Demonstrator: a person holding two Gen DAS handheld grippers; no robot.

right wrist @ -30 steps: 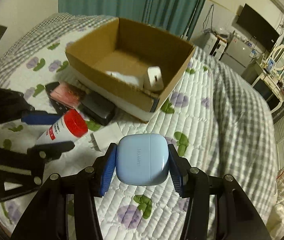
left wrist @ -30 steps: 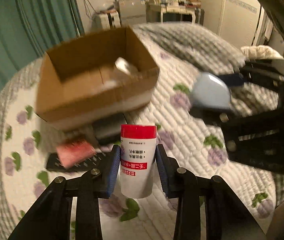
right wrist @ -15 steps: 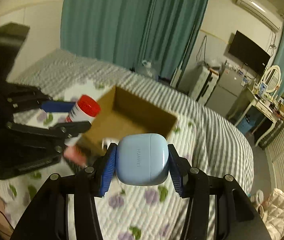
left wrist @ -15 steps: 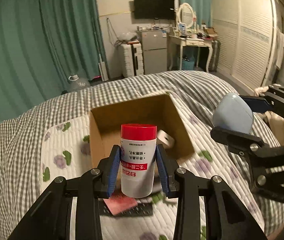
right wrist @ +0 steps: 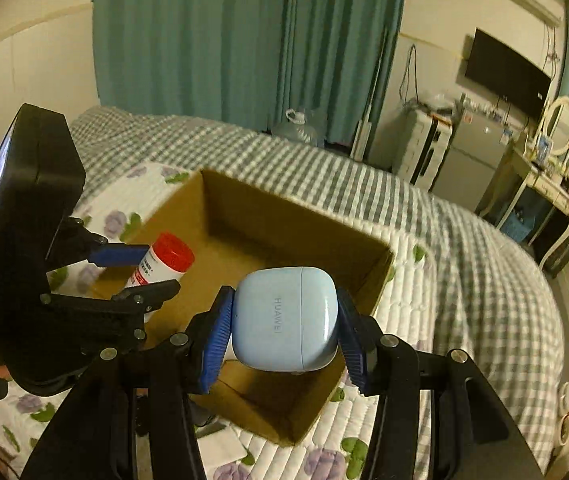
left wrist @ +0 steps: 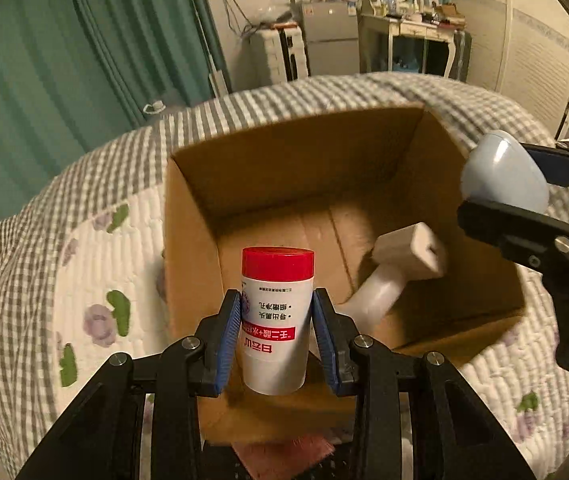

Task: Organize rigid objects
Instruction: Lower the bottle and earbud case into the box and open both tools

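Teal curtains (right wrist: pixel 220 40) hung behind a bed (right wrist: pixel 464 272) spread with a grey-checked blanket and a white quilt printed with purple flowers, and an open cardboard box (left wrist: pixel 188 248) sat on that quilt.

We held a white bottle with a red cap (left wrist: pixel 277 316) upright in our left gripper (left wrist: pixel 276 334), both blue pads pressed flat against its sides, poised over the near wall of the box. In the right wrist view the same bottle (right wrist: pixel 160 266) showed at the box's left edge.

Our right gripper (right wrist: pixel 284 322) was clamped on a pale blue Huawei earbud case (right wrist: pixel 286 318), one blue pad on each side, above the near right part of the box. From the left wrist camera that case (left wrist: pixel 502 174) hung over the box's right wall.

Inside the box, on its floor toward the right wall, lay a white charger block (left wrist: pixel 410 250) propped on another white object (left wrist: pixel 376 300) that was too blurred for us to name.

At the box's near edge, beneath our left gripper, a red-pink item (left wrist: pixel 284 446) lay on something dark; we could not tell what either was.

Beyond the bed stood a wall television (right wrist: pixel 506 72), a small grey fridge (left wrist: pixel 330 36) and a white dressing table with a round mirror (right wrist: pixel 560 128).
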